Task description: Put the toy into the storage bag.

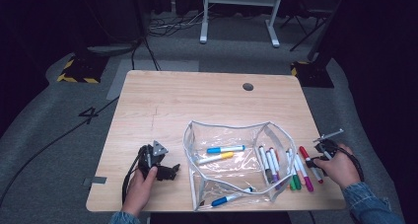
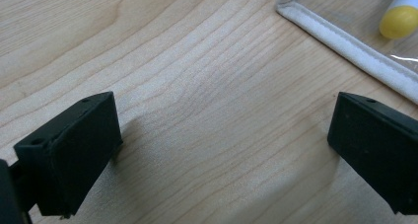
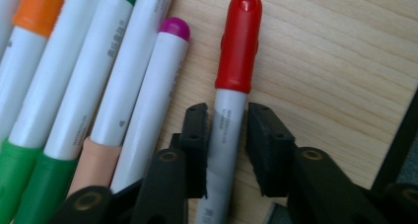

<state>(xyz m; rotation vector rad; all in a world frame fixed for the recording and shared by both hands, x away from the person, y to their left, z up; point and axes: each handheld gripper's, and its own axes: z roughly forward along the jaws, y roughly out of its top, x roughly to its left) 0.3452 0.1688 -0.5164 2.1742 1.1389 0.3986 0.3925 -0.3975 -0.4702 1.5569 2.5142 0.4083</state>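
Note:
A red-capped marker (image 1: pixel 309 165) (image 3: pixel 239 46) lies on the wooden table (image 1: pixel 197 100) as the rightmost of a row of markers. My right gripper (image 1: pixel 315 161) (image 3: pixel 226 115) is down over it, its two black jaws closed against either side of the white barrel just below the cap. My left gripper (image 1: pixel 172 170) (image 2: pixel 224 135) rests low on the table left of a clear zip pouch (image 1: pixel 190 145) (image 2: pixel 345 46), jaws wide open over bare wood.
Inside the pouch lie a blue marker (image 1: pixel 226 149) and a yellow one (image 1: pixel 217 158) (image 2: pixel 399 19); another blue one (image 1: pixel 224 200) sits at its near edge. Several markers (image 1: pixel 278 167), among them a magenta one (image 3: pixel 157 95), crowd the red marker's left side.

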